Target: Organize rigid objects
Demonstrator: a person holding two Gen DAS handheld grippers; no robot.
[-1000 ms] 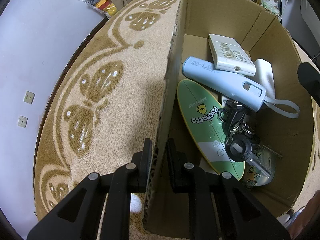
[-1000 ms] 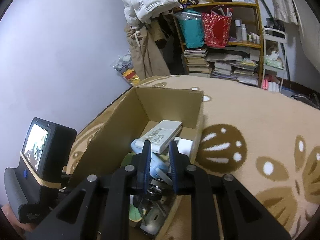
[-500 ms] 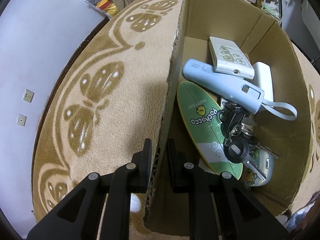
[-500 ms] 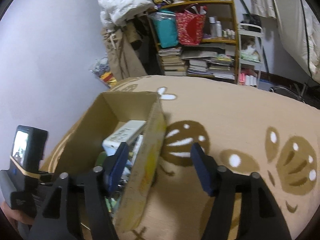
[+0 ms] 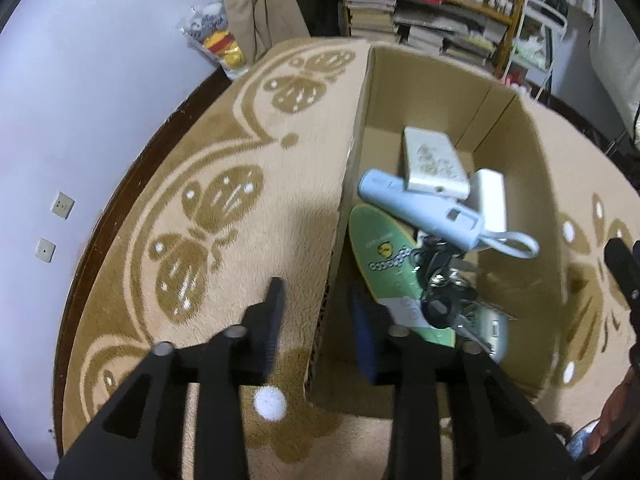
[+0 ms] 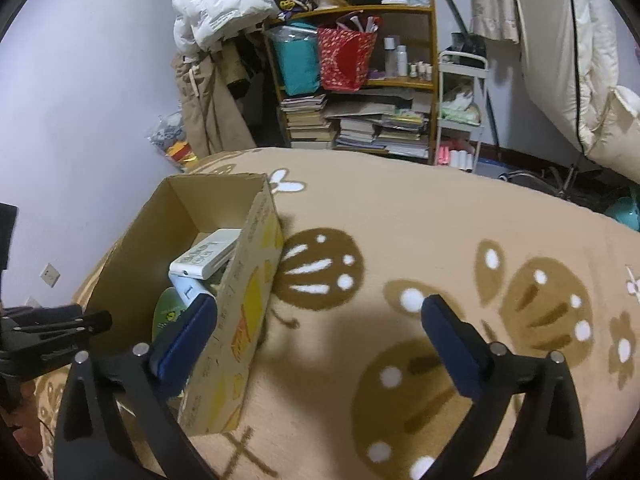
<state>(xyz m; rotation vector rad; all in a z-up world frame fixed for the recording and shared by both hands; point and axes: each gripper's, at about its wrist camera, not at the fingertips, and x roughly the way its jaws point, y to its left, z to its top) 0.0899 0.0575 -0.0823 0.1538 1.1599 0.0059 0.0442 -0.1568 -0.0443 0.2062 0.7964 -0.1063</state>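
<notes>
An open cardboard box [image 5: 516, 184] stands on a beige patterned rug. Inside lie a white remote [image 5: 434, 166], a light-blue case with a loop [image 5: 420, 208], a green oval board [image 5: 384, 264], a bunch of keys [image 5: 440, 292] and a white block [image 5: 490, 200]. My left gripper [image 5: 316, 320] straddles the box's left wall with its jaws opening, and the pads stand off the cardboard. My right gripper [image 6: 320, 336] is opening wide over the rug beside the box [image 6: 240, 300]. Its left finger sits by the box's right wall, and only rug lies between the jaws.
A shelf [image 6: 360, 92] crammed with books and bags stands behind the rug, with a white cart [image 6: 460, 112] beside it. A pale wall with sockets [image 5: 62, 204] runs along the left. A bag of toys [image 5: 216, 40] lies at the rug's far edge.
The left gripper released the box's left wall and rose. The right gripper, shut at the box before, opened wide and swung right onto the rug side.
</notes>
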